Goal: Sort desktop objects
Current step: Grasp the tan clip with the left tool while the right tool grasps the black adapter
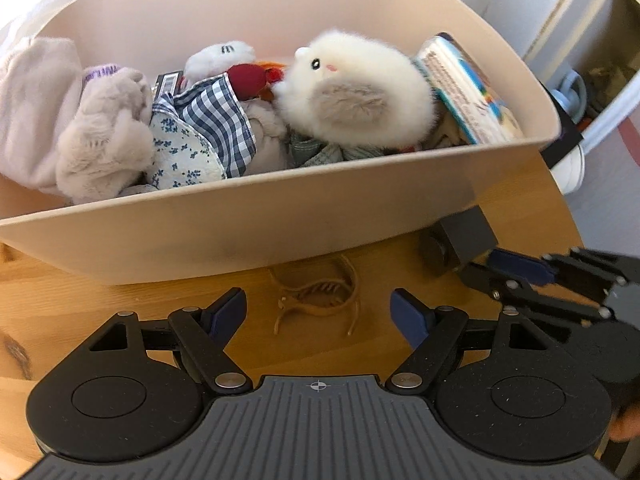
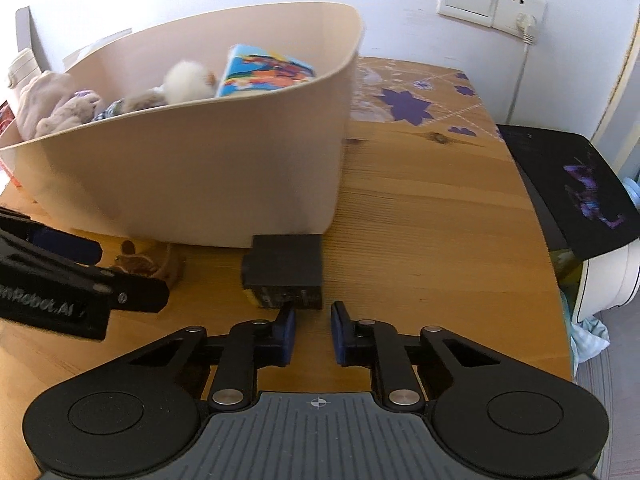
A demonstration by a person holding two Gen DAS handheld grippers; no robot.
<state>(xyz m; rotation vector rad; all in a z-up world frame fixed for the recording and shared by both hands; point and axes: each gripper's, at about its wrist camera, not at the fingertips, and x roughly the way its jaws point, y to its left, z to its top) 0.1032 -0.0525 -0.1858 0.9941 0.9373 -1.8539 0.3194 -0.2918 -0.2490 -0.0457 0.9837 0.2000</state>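
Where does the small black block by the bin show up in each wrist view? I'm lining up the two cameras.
Left wrist view: the black block sits at right of centre on the table, just under the beige bin's near wall, close to the right gripper.
Right wrist view: the block lies at centre, just ahead of the right gripper.
Shared landmark: the beige bin's near corner.
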